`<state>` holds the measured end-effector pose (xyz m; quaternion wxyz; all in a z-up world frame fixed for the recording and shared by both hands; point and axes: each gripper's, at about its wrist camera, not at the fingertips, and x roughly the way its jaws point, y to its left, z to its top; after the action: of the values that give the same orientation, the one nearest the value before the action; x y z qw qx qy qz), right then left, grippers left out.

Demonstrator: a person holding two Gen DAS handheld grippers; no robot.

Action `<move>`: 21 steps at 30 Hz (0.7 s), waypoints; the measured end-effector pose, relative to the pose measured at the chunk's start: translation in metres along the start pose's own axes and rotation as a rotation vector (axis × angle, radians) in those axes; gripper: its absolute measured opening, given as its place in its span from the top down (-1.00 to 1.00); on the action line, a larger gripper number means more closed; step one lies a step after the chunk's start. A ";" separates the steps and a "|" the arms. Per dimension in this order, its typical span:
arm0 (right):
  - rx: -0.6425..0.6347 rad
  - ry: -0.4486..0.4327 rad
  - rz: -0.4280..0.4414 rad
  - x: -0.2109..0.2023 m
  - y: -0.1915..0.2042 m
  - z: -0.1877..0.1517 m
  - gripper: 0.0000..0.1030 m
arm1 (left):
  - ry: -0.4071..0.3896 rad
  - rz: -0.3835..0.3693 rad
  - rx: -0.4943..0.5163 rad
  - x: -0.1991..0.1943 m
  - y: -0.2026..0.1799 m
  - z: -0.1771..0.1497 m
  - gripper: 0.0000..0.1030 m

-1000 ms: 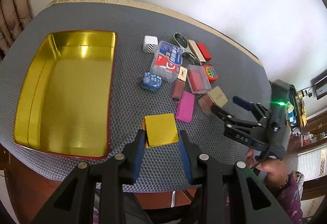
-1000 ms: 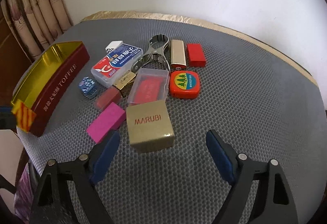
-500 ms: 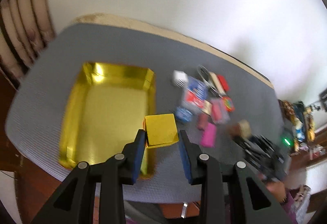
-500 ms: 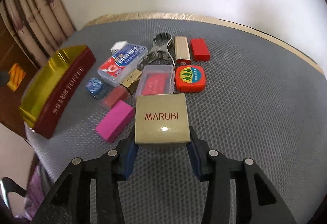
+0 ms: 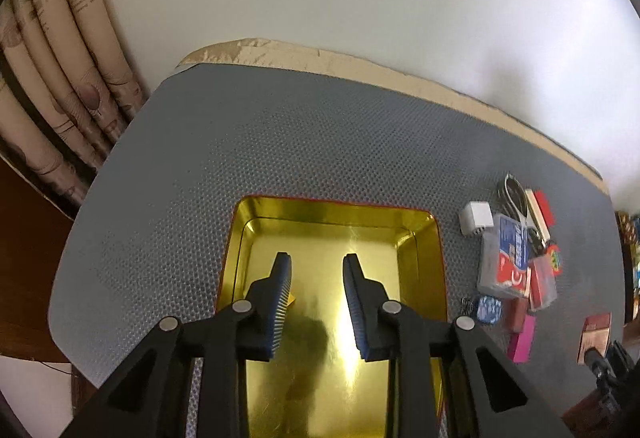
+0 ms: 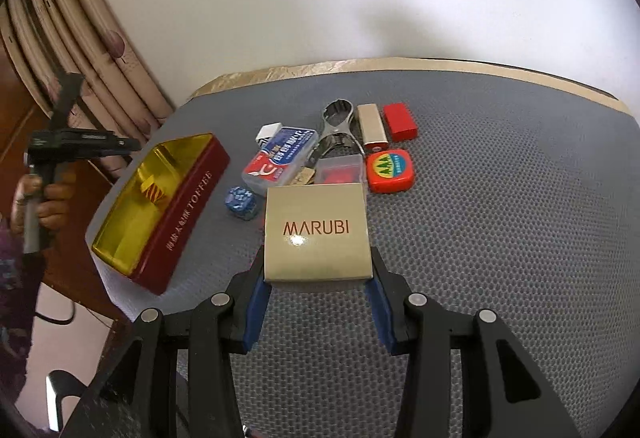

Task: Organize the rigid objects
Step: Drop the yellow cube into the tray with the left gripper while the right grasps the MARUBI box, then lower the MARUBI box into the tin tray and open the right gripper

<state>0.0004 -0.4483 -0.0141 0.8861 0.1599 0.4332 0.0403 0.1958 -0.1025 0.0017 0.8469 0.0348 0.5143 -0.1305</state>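
Note:
My left gripper (image 5: 316, 258) hangs over the gold tray (image 5: 336, 204); its jaws are closing with nothing between the pads. The small yellow box (image 6: 154, 192) lies inside the tray (image 6: 188, 206), tilted near the left wall; only one corner of the box (image 5: 291, 300) peeks out beside my left finger. My right gripper (image 6: 318, 266) is shut on the gold MARUBI box (image 6: 318, 234) and holds it above the grey mat. That box (image 5: 596, 332) also shows at the far right of the left wrist view.
A cluster lies on the mat: blue-and-red plastic case (image 6: 280, 156), nail clippers (image 6: 338, 130), gold lighter (image 6: 372, 126), red block (image 6: 400, 121), red tape measure (image 6: 390, 172), blue tin (image 6: 240, 202), pink block (image 5: 522, 338). A hand (image 6: 48, 198) holds the left gripper. Curtains hang left.
The left gripper swung left over the tray and let go of the yellow box, which now lies inside. The right gripper shut on the MARUBI box and raised it.

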 end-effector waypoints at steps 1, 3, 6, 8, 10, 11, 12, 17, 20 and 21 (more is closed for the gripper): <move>-0.002 -0.001 0.006 -0.001 0.002 0.002 0.19 | -0.006 -0.013 0.000 -0.003 0.002 -0.001 0.47; -0.015 -0.004 0.009 -0.001 0.007 0.007 0.19 | -0.033 -0.002 -0.001 -0.009 0.003 -0.007 0.47; -0.047 -0.004 0.047 0.000 0.025 0.019 0.19 | -0.058 0.007 -0.016 -0.027 0.006 -0.023 0.47; -0.080 -0.008 0.064 0.001 0.040 0.026 0.19 | -0.057 0.048 -0.033 -0.036 0.010 -0.041 0.47; -0.107 -0.009 0.099 0.004 0.059 0.034 0.19 | -0.073 0.051 -0.063 -0.046 0.016 -0.064 0.47; -0.125 -0.006 0.116 0.007 0.069 0.038 0.19 | -0.074 0.048 -0.078 -0.050 0.018 -0.073 0.47; -0.150 -0.001 0.132 0.012 0.083 0.043 0.19 | -0.073 0.047 -0.105 -0.053 0.022 -0.085 0.47; -0.236 0.027 0.208 0.042 0.144 0.061 0.19 | -0.083 0.097 -0.244 -0.060 0.053 -0.136 0.47; -0.264 0.070 0.261 0.072 0.178 0.073 0.19 | -0.114 0.149 -0.319 -0.064 0.073 -0.157 0.47; -0.291 0.088 0.260 0.089 0.193 0.079 0.19 | -0.121 0.170 -0.331 -0.065 0.075 -0.160 0.47</move>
<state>0.1302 -0.2665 0.0256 0.8675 0.0831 0.4366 0.2236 0.0488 0.0130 -0.0223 0.8784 -0.0695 0.4722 0.0260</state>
